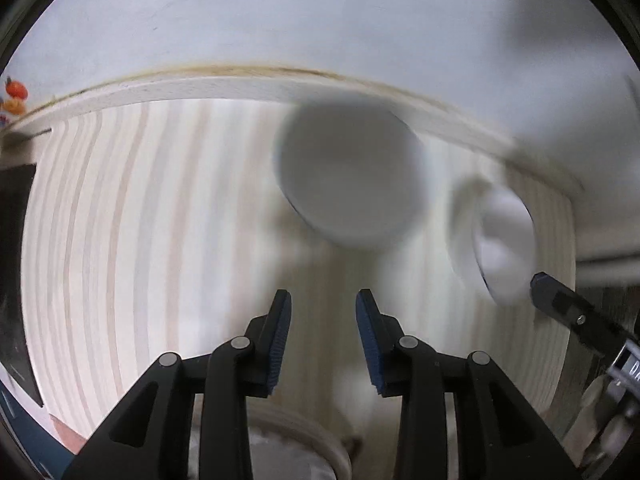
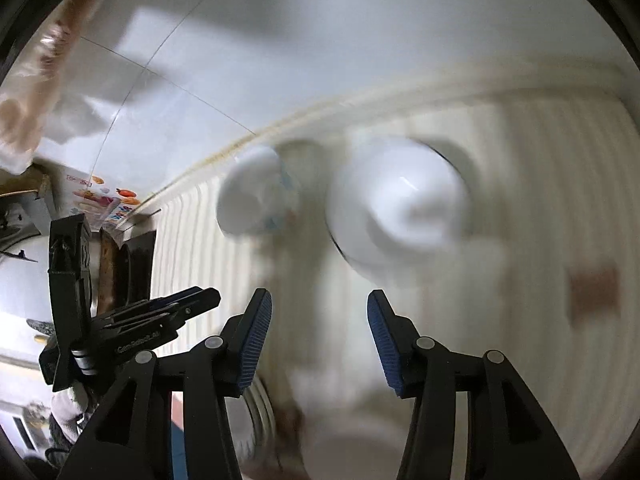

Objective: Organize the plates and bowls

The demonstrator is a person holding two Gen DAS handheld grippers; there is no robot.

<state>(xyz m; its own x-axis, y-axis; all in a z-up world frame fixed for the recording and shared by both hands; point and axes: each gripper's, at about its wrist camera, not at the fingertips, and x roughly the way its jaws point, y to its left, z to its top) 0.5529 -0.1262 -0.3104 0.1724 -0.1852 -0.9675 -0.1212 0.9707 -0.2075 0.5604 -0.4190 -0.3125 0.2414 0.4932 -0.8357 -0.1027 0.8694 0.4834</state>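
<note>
- Grippers both stand parted with nothing between their blue-padded fingers: the left gripper [image 1: 323, 300] moderately wide, the right gripper [image 2: 319, 300] wider.
- Ahead of them, two white ceramic bowls rest on the pale striped wooden tabletop [image 1: 160, 220], near its back edge by the white wall [image 1: 320, 20].
- One white bowl [image 1: 352, 172] lies ahead of the left gripper; the second white bowl [image 2: 400, 204] lies ahead of the right.
- Both are motion-blurred, so which way up they sit is hard to tell.

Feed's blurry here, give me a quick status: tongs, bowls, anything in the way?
Left tongs open, empty. Right tongs open, empty. Two white bowls ahead on the striped table, neither gripped. Nothing visible between tongs and bowls.
</note>
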